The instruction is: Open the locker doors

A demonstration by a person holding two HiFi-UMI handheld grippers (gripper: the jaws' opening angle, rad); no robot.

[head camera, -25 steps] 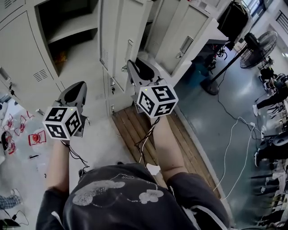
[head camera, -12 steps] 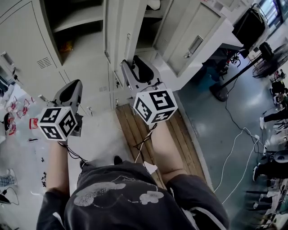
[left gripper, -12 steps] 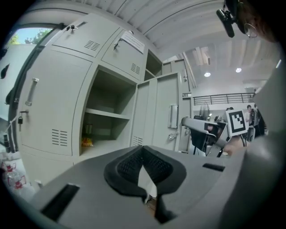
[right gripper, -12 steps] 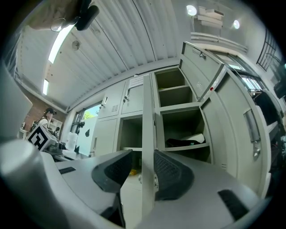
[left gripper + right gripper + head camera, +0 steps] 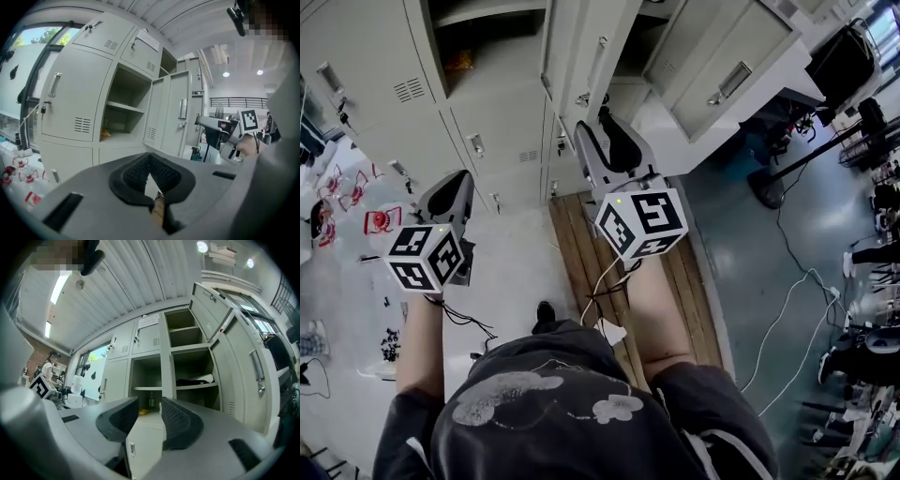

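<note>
A bank of pale grey lockers point(image 5: 370, 66) fills the top of the head view. One middle door point(image 5: 586, 47) hangs open, and further doors point(image 5: 712, 80) stand open to the right. The lower doors point(image 5: 492, 131) are closed. My right gripper point(image 5: 602, 131) points at the open middle door's bottom edge. Its jaws have just been opening and stand apart with nothing between them point(image 5: 150, 420). Beyond them are open compartments point(image 5: 192, 371). My left gripper point(image 5: 450, 192) hangs lower left, in front of the closed lower doors. Its pads point(image 5: 136, 171) meet at the tips on nothing.
A wooden pallet point(image 5: 581, 248) lies on the floor under my right arm. Red-and-white items point(image 5: 380, 220) are scattered on the floor at left. A fan stand point(image 5: 787, 164) and loose cables point(image 5: 787, 309) sit to the right. A closed door with a handle point(image 5: 54, 86) is at far left.
The lockers have slid down in the head view, bringing the closed lower doors into sight. Both grippers have come down a little. The right jaws have spread apart.
</note>
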